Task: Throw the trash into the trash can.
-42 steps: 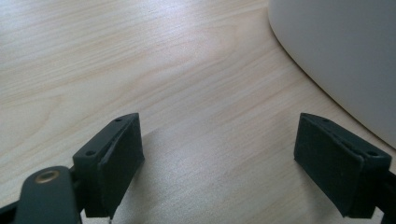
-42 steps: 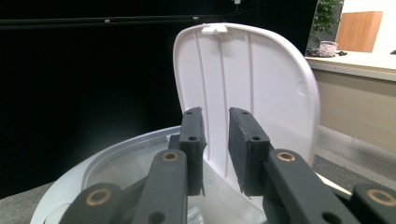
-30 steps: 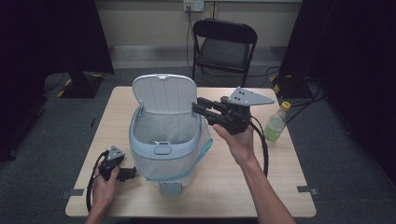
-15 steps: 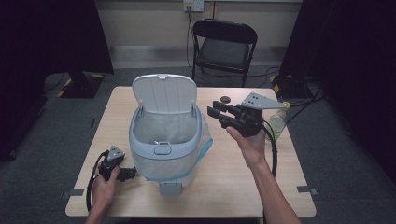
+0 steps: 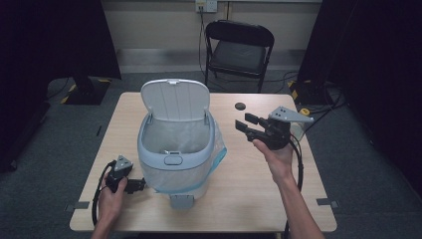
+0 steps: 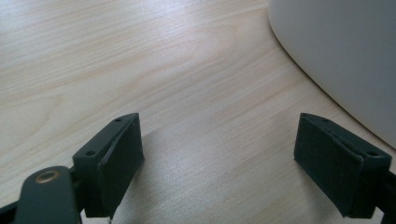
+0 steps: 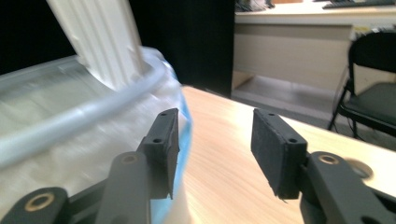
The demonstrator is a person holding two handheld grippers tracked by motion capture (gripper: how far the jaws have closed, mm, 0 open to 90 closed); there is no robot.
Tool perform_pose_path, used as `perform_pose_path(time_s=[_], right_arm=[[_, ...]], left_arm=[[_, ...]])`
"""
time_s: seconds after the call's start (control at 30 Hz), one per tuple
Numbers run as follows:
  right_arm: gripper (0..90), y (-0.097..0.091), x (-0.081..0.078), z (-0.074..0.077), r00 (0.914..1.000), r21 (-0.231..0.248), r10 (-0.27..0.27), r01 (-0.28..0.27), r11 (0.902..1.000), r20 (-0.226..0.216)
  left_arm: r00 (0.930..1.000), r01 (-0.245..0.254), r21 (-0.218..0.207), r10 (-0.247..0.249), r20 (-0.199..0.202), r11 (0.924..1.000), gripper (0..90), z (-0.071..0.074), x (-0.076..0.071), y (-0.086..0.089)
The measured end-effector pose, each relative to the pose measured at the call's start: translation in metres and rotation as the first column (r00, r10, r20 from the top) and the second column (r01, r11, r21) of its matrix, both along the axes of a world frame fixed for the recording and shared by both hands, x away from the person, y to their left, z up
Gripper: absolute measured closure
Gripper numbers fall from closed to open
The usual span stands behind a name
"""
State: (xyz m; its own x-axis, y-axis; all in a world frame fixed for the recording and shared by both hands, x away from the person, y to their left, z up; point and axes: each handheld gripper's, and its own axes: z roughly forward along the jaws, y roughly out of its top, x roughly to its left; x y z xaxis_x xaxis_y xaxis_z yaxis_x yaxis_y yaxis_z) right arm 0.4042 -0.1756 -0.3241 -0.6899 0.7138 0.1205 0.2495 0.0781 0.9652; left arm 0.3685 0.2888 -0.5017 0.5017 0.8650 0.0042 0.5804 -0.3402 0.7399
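Observation:
A pale grey pedal bin [image 5: 171,160] stands mid-table with its lid [image 5: 174,99] raised and a clear, blue-edged liner bag [image 5: 217,150] draped over its rim. My right gripper [image 5: 245,124] hovers just right of the bin, its jaws pointing left at it. They have just been opening and nothing is between them. In the right gripper view my right gripper [image 7: 215,140] frames bare tabletop, with the bin rim [image 7: 84,109] and liner [image 7: 184,135] at left. My left gripper [image 5: 135,185] rests on the table at the bin's left foot, open. In the left gripper view my left gripper [image 6: 219,154] holds nothing, beside the bin wall [image 6: 345,56].
A plastic bottle [image 5: 300,130] stands behind the right gripper near the table's right edge. A small black disc [image 5: 240,106] lies on the far side. The bin's pedal [image 5: 181,201] juts toward the front edge. A black folding chair [image 5: 239,50] stands beyond the table.
The right gripper has moved right and down, away from above the bin's rim, and its jaws stand wider apart. The left gripper has stayed where it was.

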Motion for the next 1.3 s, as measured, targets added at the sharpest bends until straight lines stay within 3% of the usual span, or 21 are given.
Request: perform_pose_path(time_s=[0.27, 0.6, 0.77, 1.07, 1.3], right_arm=[[46.1, -0.023, 0.003, -0.024, 0.9964, -0.014, -0.063, 0.063, 0.9979, -0.056], [38.8, -0.042, 0.008, -0.058, 0.9809, -0.047, -0.136, 0.131, 0.9903, -0.139], [38.1, -0.052, 0.011, -0.078, 0.9684, -0.075, -0.165, 0.153, 0.9854, -0.187], [37.3, -0.072, 0.006, -0.104, 0.9478, -0.116, -0.224, 0.202, 0.9725, -0.227], [36.1, -0.086, 0.0, -0.123, 0.9247, -0.151, -0.283, 0.251, 0.9563, -0.255]], left_arm=[[1.0, 0.0, 0.0, 0.0, 0.0, 1.0, 14.9, 0.0, 0.0, 0.0], [1.0, -0.001, 0.0, 0.001, 0.0, 1.0, 14.9, 0.0, 0.0, 0.0], [1.0, -0.001, -0.001, 0.001, 0.0, 1.0, 14.9, 0.0, 0.0, 0.0], [1.0, 0.0, 0.0, 0.0, 0.0, 1.0, 14.9, 0.0, 0.0, 0.0], [1.0, 0.0, 0.0, 0.0, 0.0, 1.0, 14.9, 0.0, 0.0, 0.0]])
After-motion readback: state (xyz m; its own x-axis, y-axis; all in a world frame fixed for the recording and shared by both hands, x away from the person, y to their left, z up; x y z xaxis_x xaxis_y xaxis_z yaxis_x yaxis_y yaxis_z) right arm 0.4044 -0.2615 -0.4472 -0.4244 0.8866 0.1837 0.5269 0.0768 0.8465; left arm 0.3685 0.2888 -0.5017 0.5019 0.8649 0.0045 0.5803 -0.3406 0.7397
